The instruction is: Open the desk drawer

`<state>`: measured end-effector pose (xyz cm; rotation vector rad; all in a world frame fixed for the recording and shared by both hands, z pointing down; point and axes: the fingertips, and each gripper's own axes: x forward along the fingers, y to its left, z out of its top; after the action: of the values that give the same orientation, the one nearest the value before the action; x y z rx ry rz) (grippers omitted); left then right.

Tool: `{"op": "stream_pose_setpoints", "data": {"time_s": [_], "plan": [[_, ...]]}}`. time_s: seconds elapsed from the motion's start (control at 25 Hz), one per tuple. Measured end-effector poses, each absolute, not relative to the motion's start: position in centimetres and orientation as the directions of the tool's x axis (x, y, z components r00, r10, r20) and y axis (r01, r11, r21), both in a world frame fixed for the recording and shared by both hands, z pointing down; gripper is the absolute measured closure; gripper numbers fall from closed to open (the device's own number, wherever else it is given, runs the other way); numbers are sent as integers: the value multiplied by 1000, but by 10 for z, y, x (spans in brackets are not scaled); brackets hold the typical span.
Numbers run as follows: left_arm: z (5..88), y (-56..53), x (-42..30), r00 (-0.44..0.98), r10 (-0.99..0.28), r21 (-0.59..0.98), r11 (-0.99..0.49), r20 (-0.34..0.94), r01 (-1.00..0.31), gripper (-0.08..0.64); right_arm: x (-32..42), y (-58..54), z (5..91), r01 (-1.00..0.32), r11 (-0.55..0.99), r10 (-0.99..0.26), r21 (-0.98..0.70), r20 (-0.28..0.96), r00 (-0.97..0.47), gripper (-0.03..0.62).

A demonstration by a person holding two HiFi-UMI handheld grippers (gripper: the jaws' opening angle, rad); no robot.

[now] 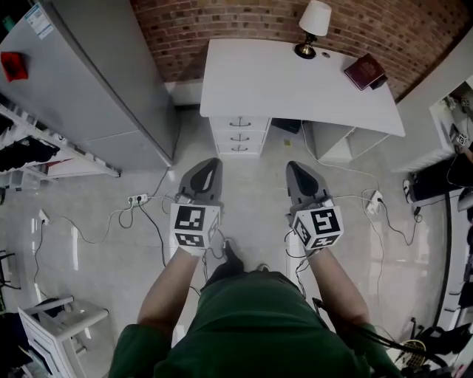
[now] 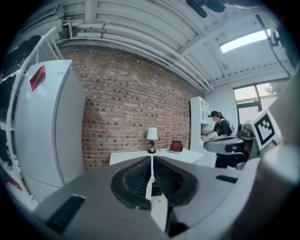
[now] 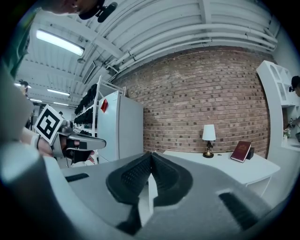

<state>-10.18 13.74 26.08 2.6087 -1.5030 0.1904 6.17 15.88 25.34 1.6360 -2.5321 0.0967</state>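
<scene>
Both are clenching shut, empty: left claw [image 1: 211, 164] and right claw [image 1: 294, 167], hovering short of the tabletop [image 1: 281, 81]. The drawer stack [image 1: 239, 135] is sitting under its left end: three white fronts, small handles, all closed.

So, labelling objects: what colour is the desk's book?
Dark red; the book shows best in the head view.

A lamp [image 1: 313, 28] with a white shade stands upright before the brick wall [image 1: 244, 22]. A red book [image 1: 364, 71] lies flat to its right, apart from it. A grey fridge [image 1: 96, 88] stands at the left, with a red tag [image 2: 37, 77] on it. On the tiled floor [image 1: 251, 184], 1 power strip [image 1: 137, 198] lies at left and a 2nd strip [image 1: 375, 198] at right, both with cables trailing. A person [image 2: 220, 127] in a cap stands by white shelves [image 2: 199, 117].
</scene>
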Motion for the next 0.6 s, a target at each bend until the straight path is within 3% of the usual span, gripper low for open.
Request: {"op": "stream_pose_setpoints", "data": {"time_s": [0.6], "plan": [[312,88,-134,530,-811,174,-501,248,-848,551,45,114,274,-929,369,-913,24,195,-357,592]]}}
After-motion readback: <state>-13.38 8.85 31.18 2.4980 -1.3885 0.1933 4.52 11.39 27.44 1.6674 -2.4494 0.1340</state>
